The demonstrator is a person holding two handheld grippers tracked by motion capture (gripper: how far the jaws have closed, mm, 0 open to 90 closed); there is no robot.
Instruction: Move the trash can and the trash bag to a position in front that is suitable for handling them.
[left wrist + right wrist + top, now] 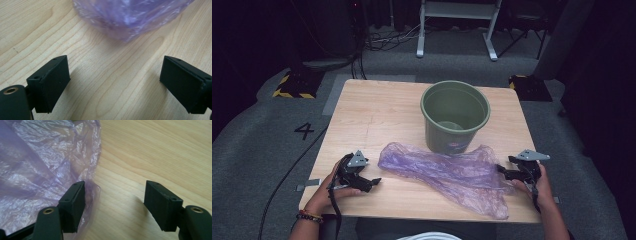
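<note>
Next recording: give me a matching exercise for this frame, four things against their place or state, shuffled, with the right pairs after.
Things:
1. green bucket
2. purple plastic bag
3. left gripper
4. right gripper

Places or states:
A. open, at the bag's right edge, one finger against the plastic
B. lying flat and crumpled across the table's near half
C. standing upright behind the bag
D. open over bare wood, just short of the bag's left end

Pairs: 1-C, 2-B, 3-D, 4-A
</note>
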